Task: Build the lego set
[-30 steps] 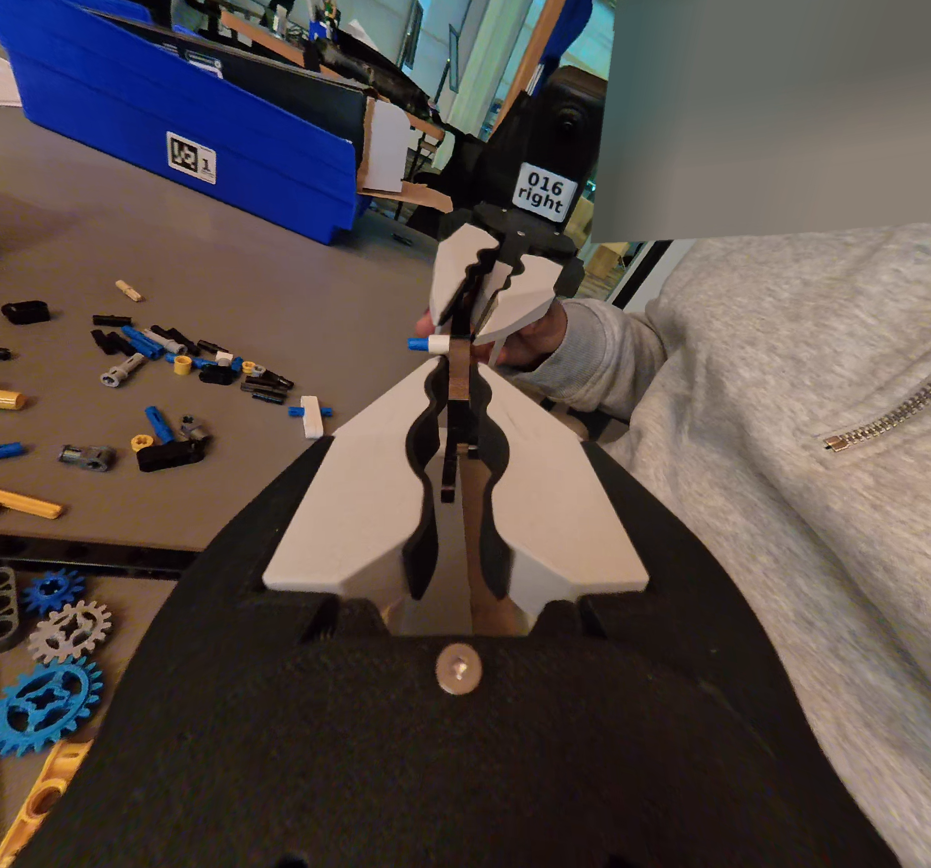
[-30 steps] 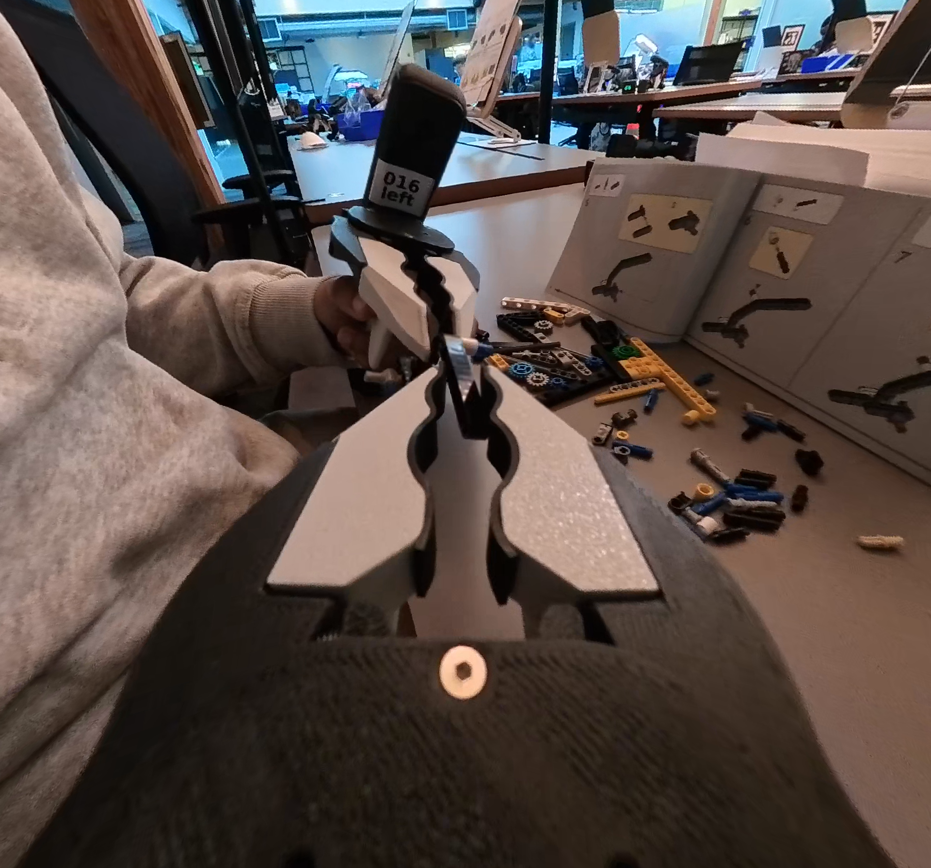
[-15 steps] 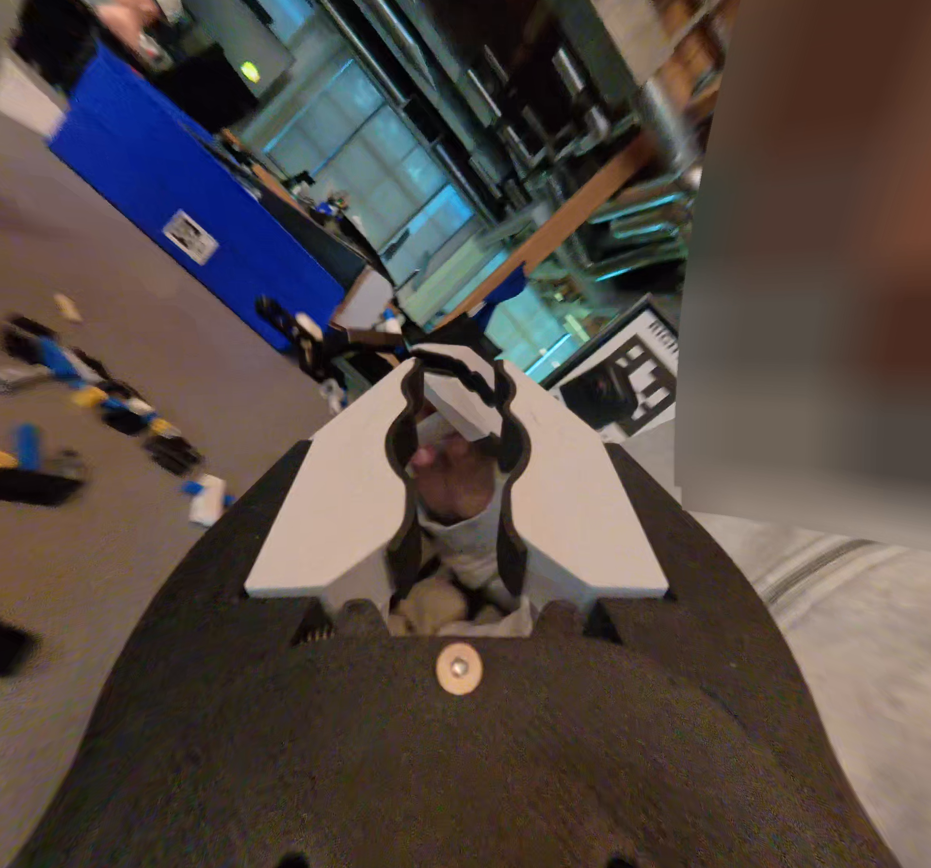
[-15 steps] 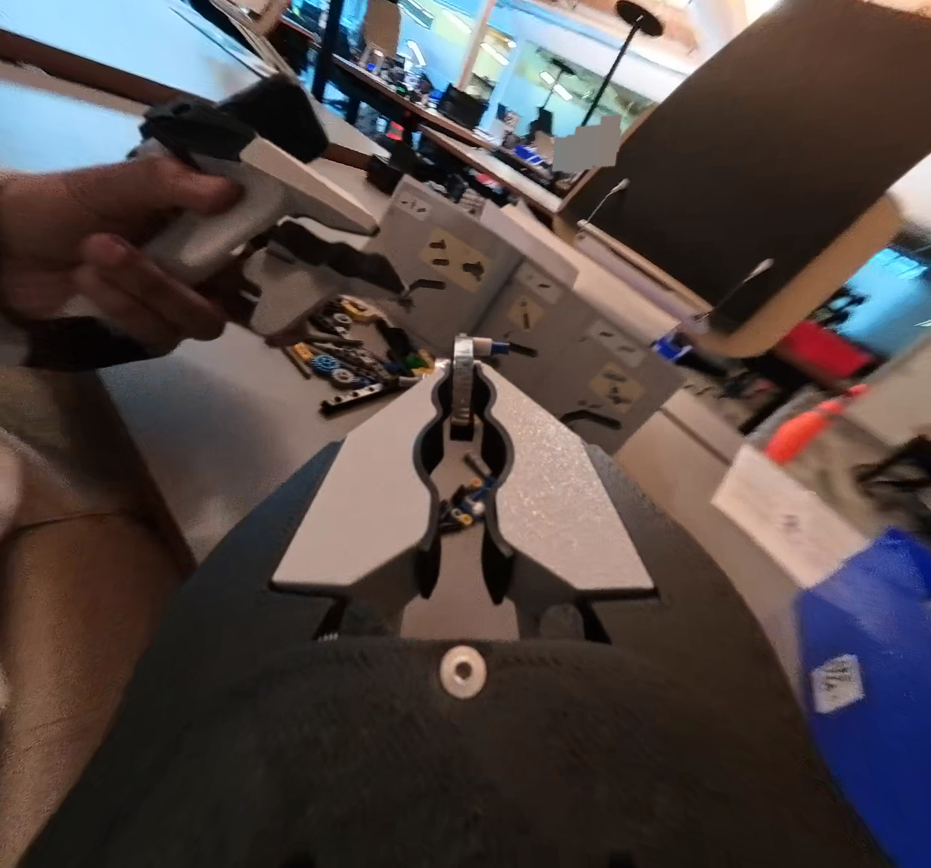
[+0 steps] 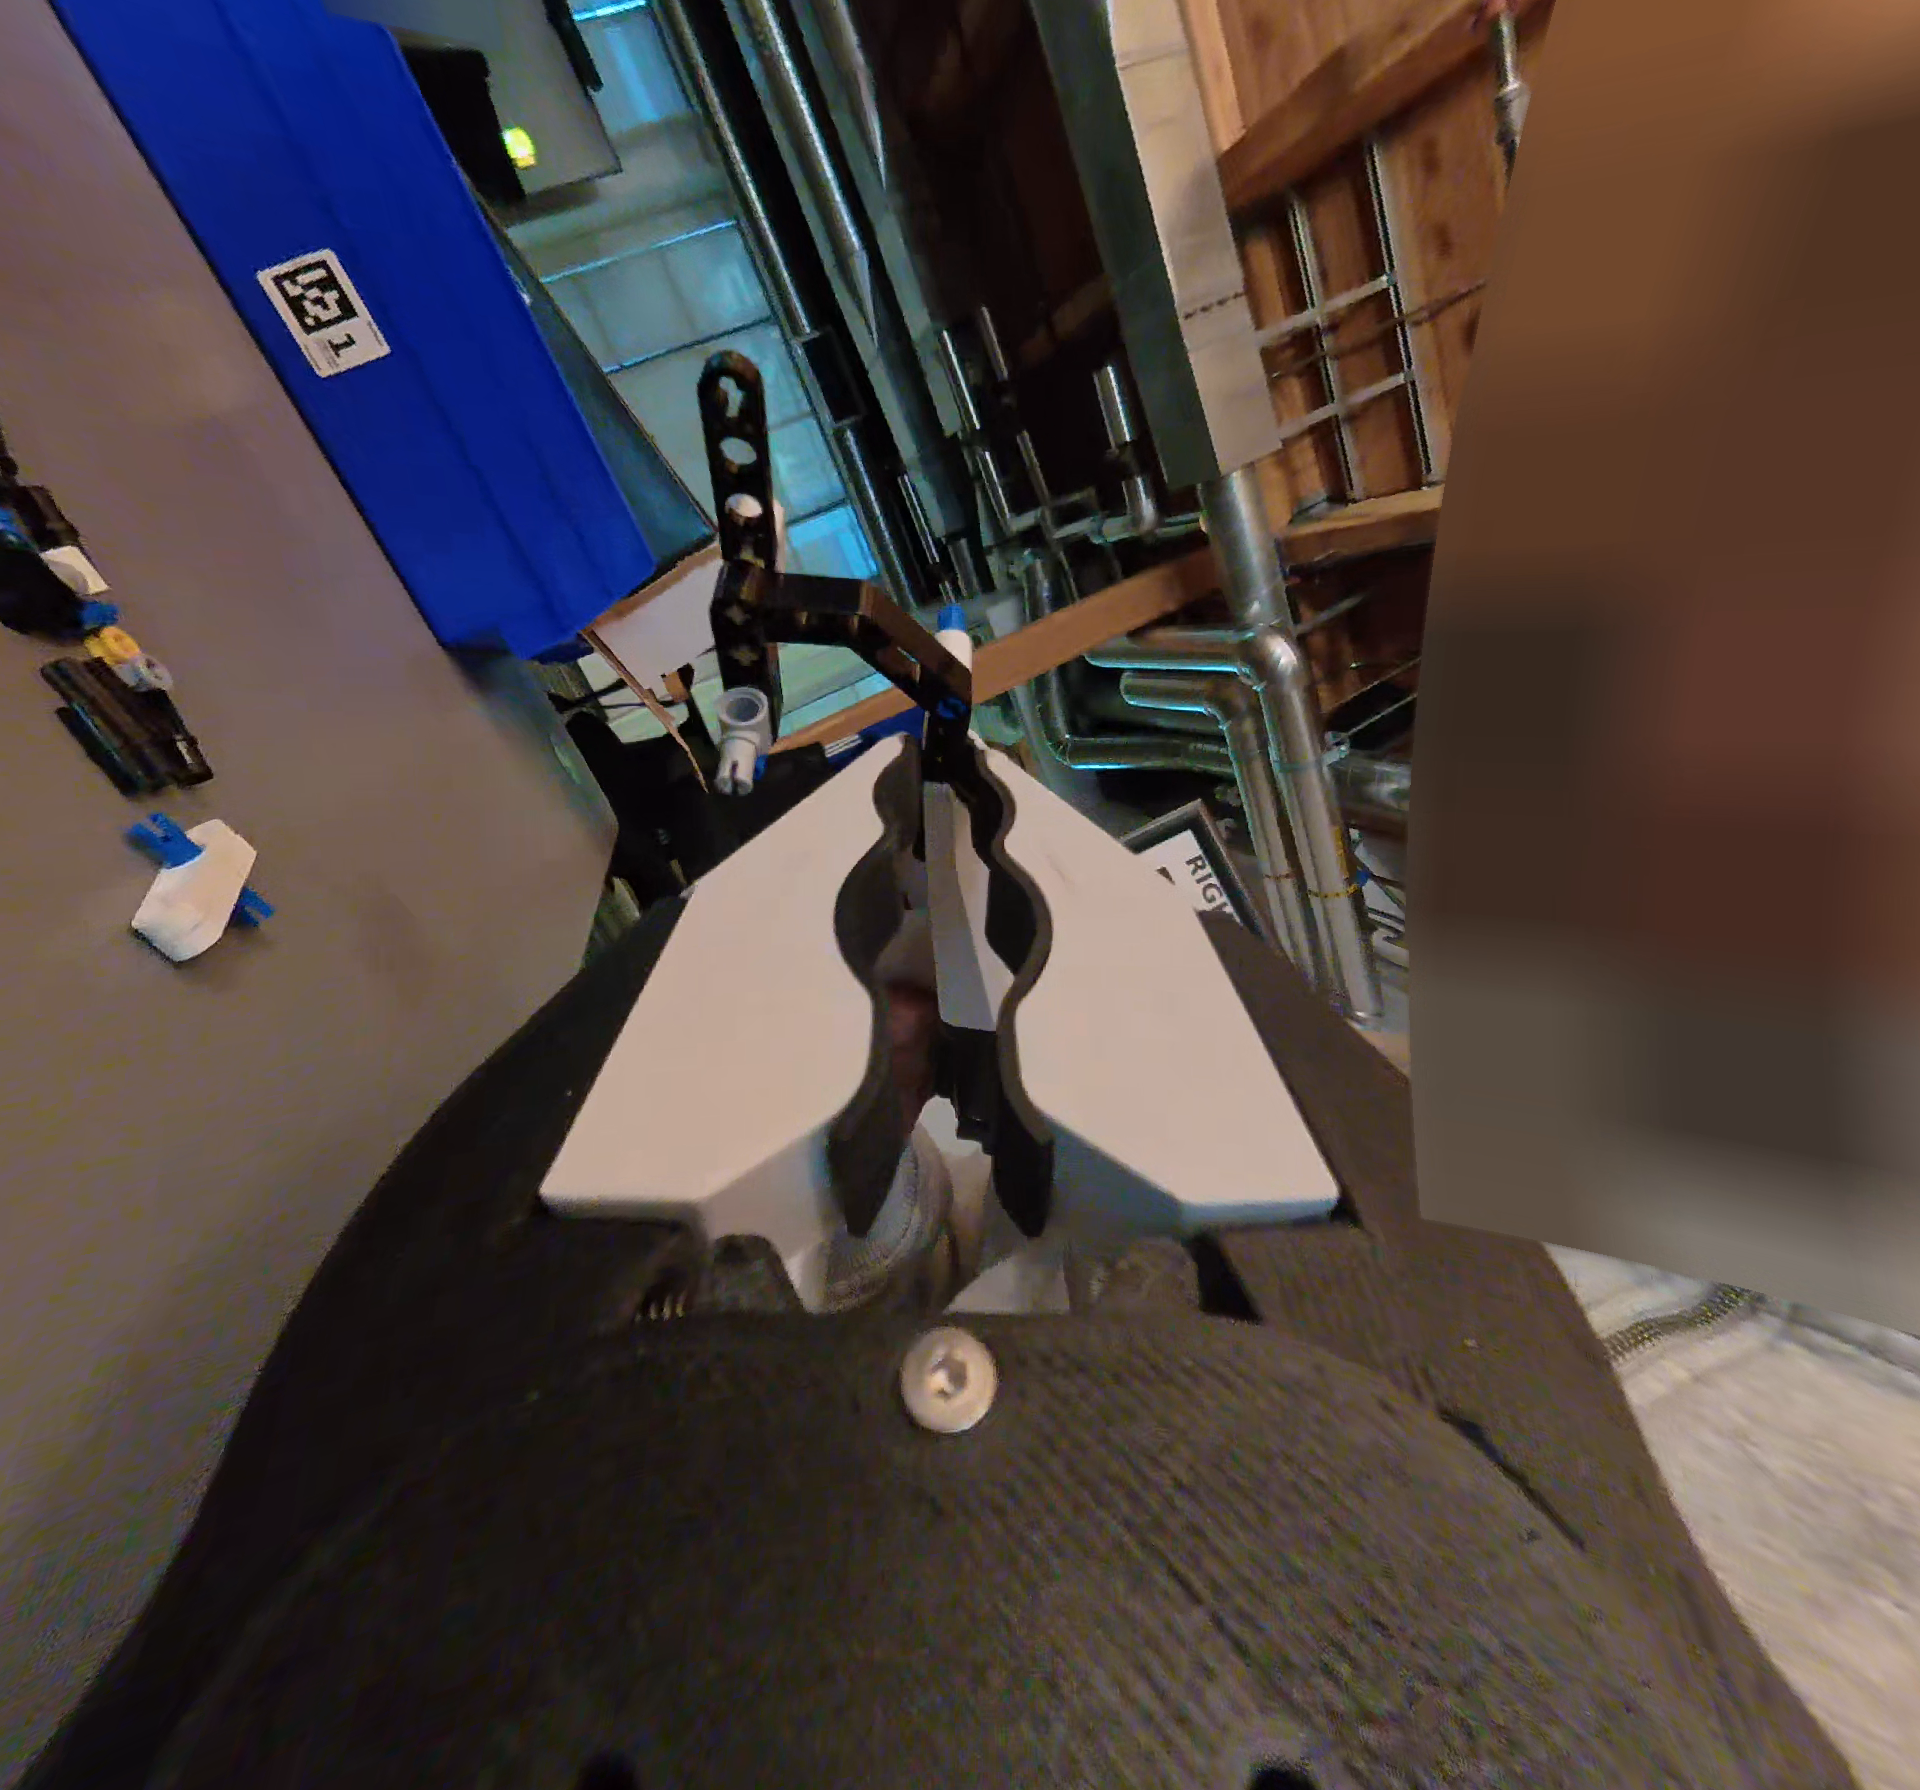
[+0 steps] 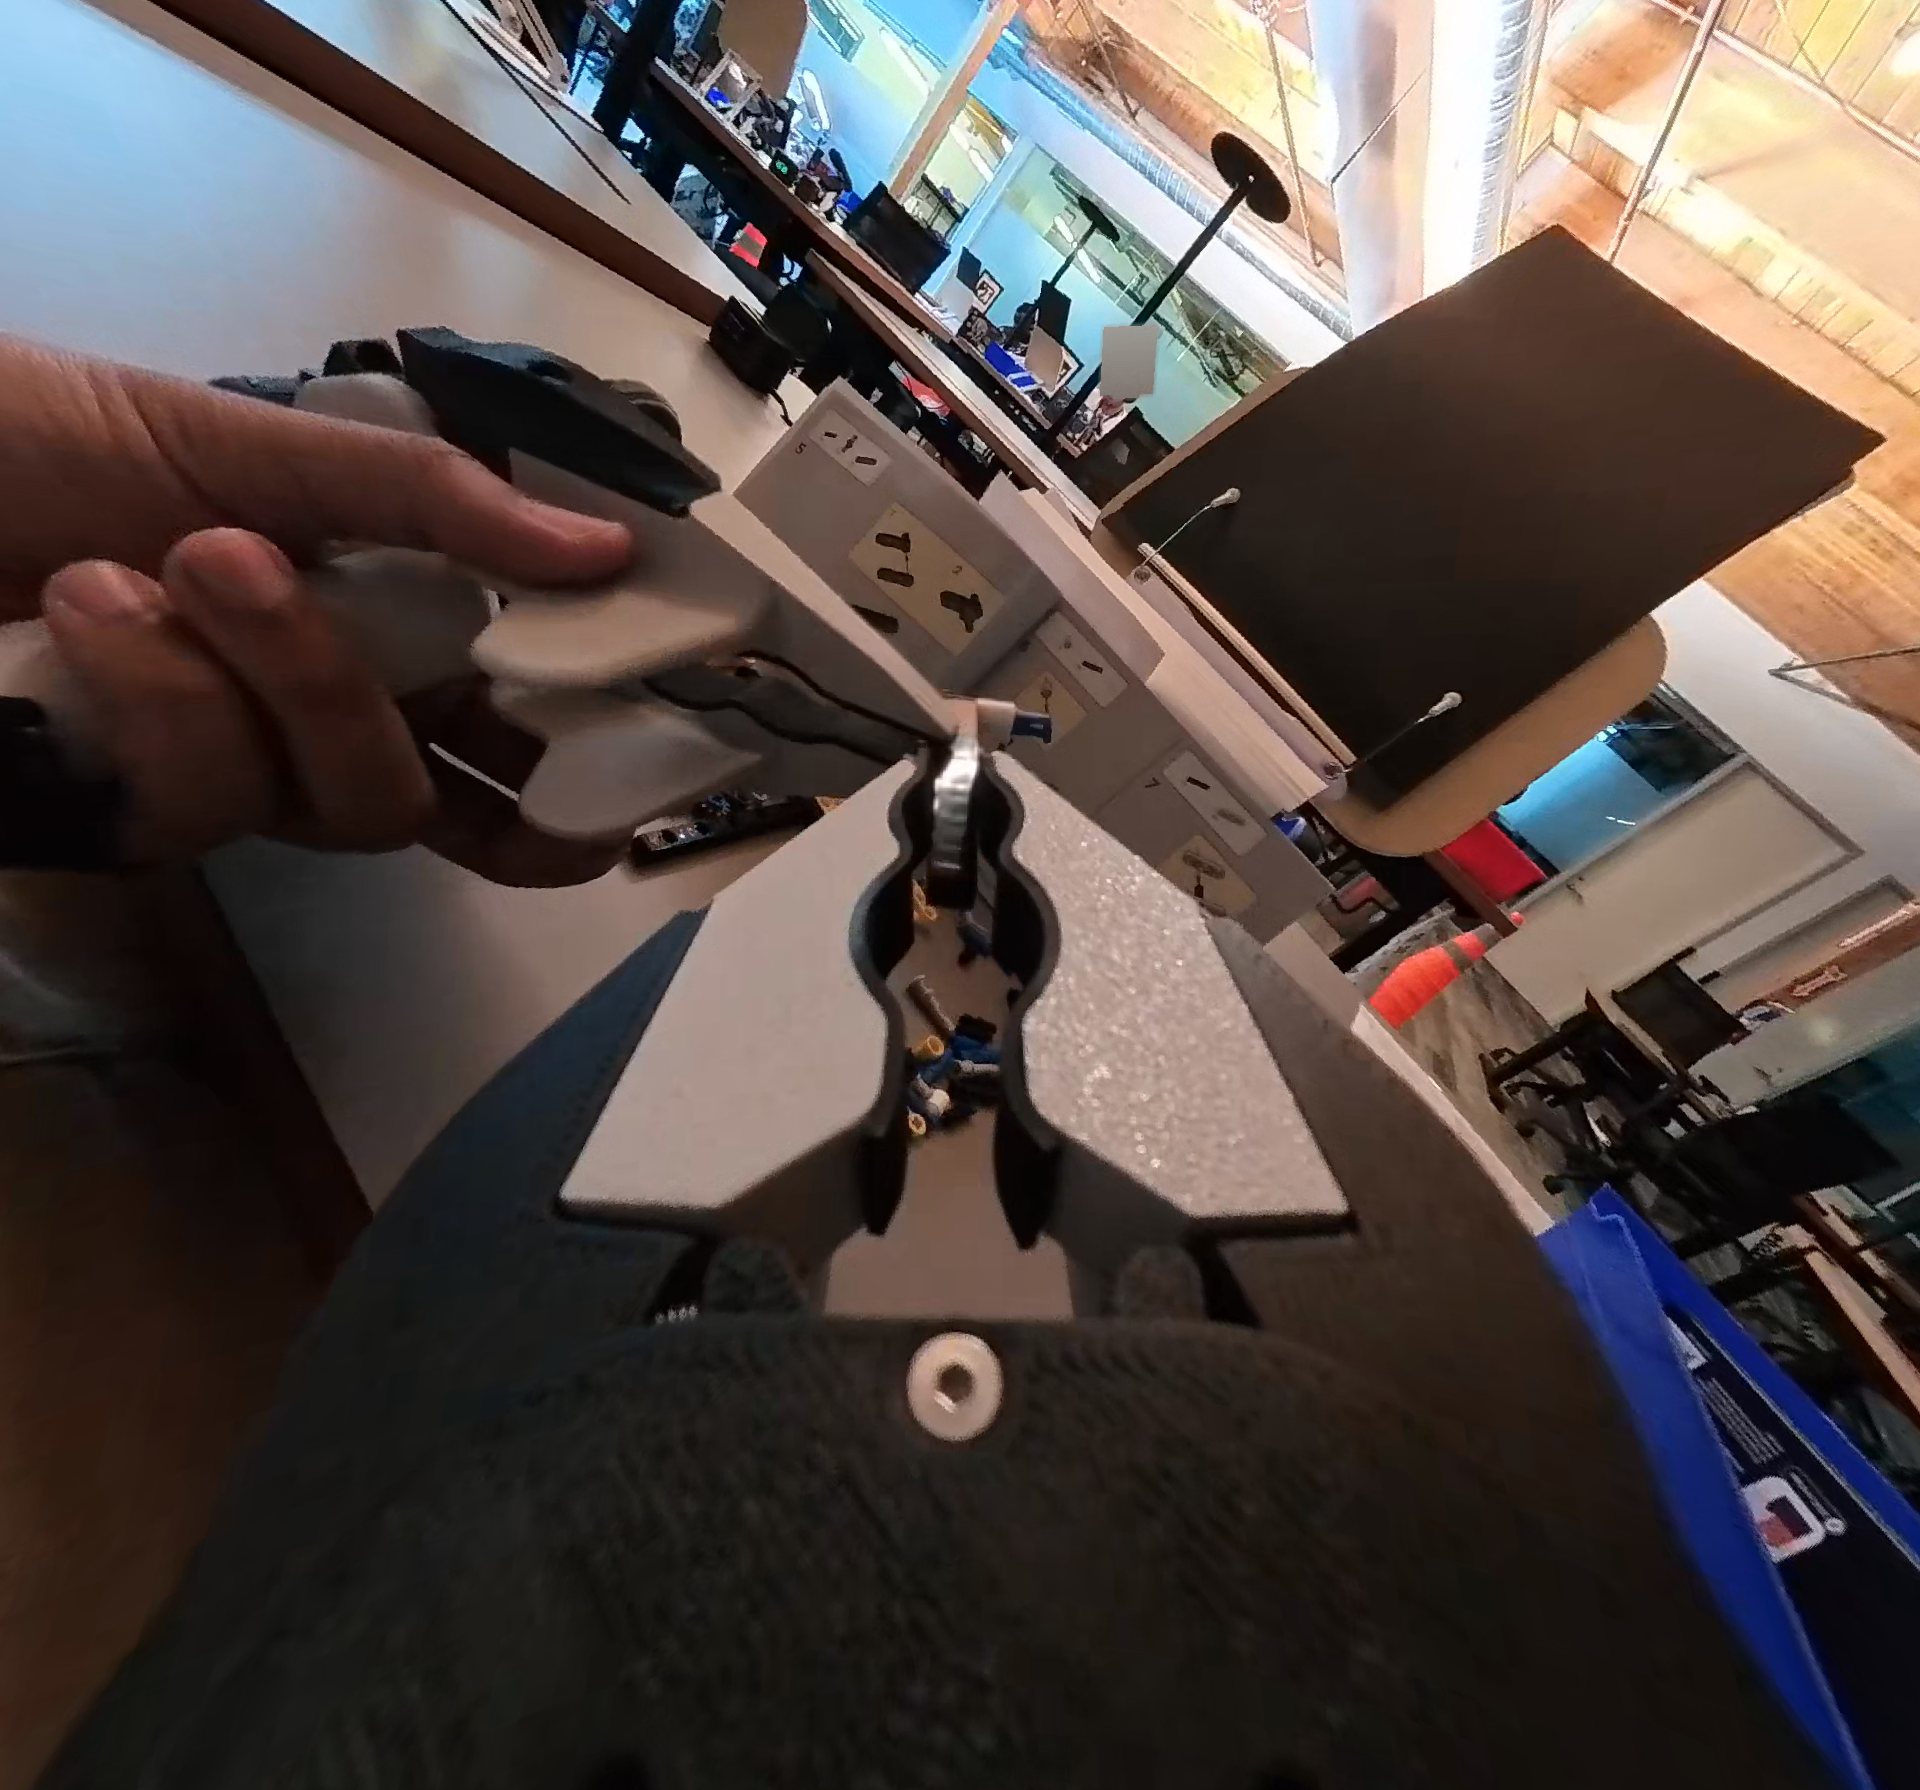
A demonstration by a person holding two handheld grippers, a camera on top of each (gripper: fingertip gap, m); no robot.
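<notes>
A black lego beam assembly (image 5: 831,613) with an angled arm, white and blue pins and a grey connector (image 5: 744,714) sticks up past my left gripper (image 5: 943,766). The left gripper is shut on its lower beam, which runs edge-on between the fingers. In the right wrist view my right gripper (image 6: 961,772) is shut on the same assembly (image 6: 956,810), seen edge-on, with a white and blue pin (image 6: 1010,720) at its top. The left gripper (image 6: 914,734) comes in from the left, held by a hand (image 6: 239,597), and its tips meet the right gripper's tips.
A blue bin (image 5: 343,265) stands at the back of the grey table (image 5: 260,1065). A white piece with blue pins (image 5: 192,883) and black pieces (image 5: 125,722) lie on it. An open instruction booklet (image 6: 935,577), loose pieces (image 6: 951,1065) and a black panel (image 6: 1455,514) lie beyond the right gripper. My two grippers' fingertips are within a few centimetres of each other.
Both grippers have tilted upward. Half a second ago the left gripper was apart from the assembly, which the right gripper held; now its tips are back at the right gripper's and shut on it.
</notes>
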